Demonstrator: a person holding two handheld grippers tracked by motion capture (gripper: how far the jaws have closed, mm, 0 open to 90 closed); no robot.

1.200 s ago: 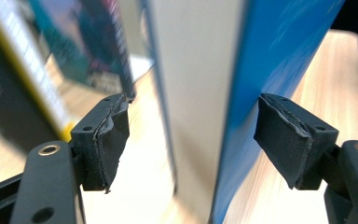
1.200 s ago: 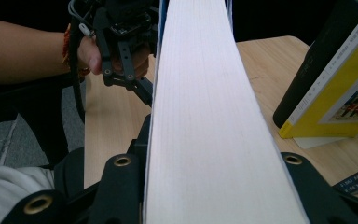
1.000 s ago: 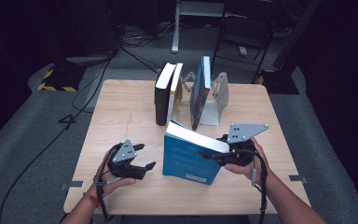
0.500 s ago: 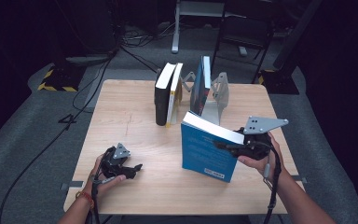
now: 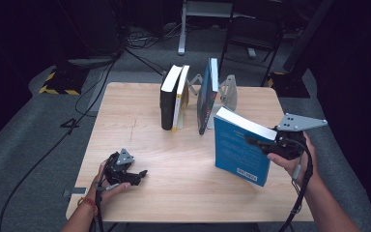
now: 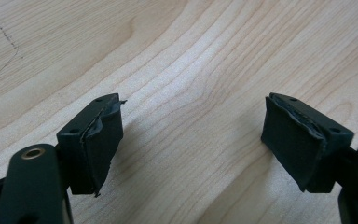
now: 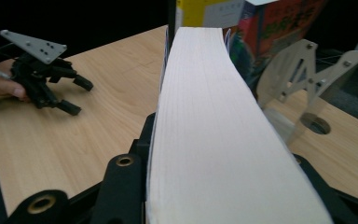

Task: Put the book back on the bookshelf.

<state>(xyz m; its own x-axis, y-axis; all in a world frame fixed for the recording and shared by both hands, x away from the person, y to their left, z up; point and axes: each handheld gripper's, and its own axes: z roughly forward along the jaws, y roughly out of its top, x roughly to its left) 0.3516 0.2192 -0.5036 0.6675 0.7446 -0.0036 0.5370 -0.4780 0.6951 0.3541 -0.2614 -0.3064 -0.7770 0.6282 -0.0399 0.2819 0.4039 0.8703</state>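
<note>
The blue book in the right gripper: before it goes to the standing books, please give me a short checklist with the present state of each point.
1. Grip: right gripper shut on the blue book, jaws on both covers in the right gripper view: ok.
2. Book off the table, tilted: ok.
3. Free place in the row: gap between the yellow-edged book and the dark blue book: ok.
4. Metal bookend upright behind the row: ok.
5. Left gripper open, near the table's front edge, away from the path: ok.
6. Whether the gap is wide enough: cannot tell.
</note>
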